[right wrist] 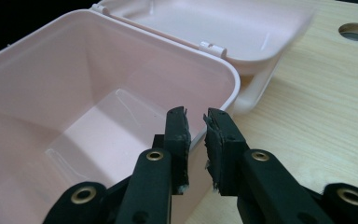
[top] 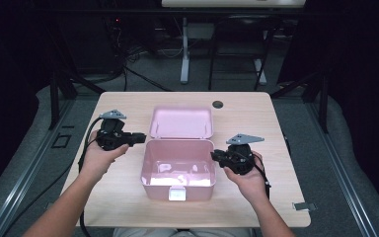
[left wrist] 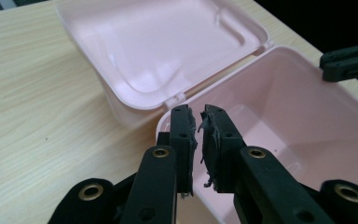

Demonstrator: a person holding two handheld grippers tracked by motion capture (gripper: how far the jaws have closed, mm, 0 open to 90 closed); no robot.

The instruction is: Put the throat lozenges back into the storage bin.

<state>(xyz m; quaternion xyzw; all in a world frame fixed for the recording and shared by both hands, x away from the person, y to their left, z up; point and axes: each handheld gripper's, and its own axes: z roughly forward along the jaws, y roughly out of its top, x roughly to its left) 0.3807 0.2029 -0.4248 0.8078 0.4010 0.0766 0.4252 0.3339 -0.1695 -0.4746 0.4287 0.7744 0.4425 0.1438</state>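
Note:
A pink plastic box (top: 154, 187) stands open in the middle of the wooden table, its lid (top: 181, 122) laid back flat behind it. The inside looks empty. My left gripper (top: 142, 138) is at the box's left back corner, jaws pointing right toward the hinge. In the left gripper view its jaws (left wrist: 198, 114) are shut, nothing between them, over the box rim (left wrist: 223, 81) with the lid (left wrist: 158, 42) beyond. My right gripper (top: 213, 154) is at the box's right wall, pointing left. Its jaws (right wrist: 196, 116) are shut on nothing, just over the rim (right wrist: 230, 74).
A white latch (top: 177, 194) sits on the box's front wall. The table (top: 276, 197) has a round cable hole (top: 218, 104) at its back edge. Bare wood lies on both sides of the box. Desk legs and cables stand on the floor beyond.

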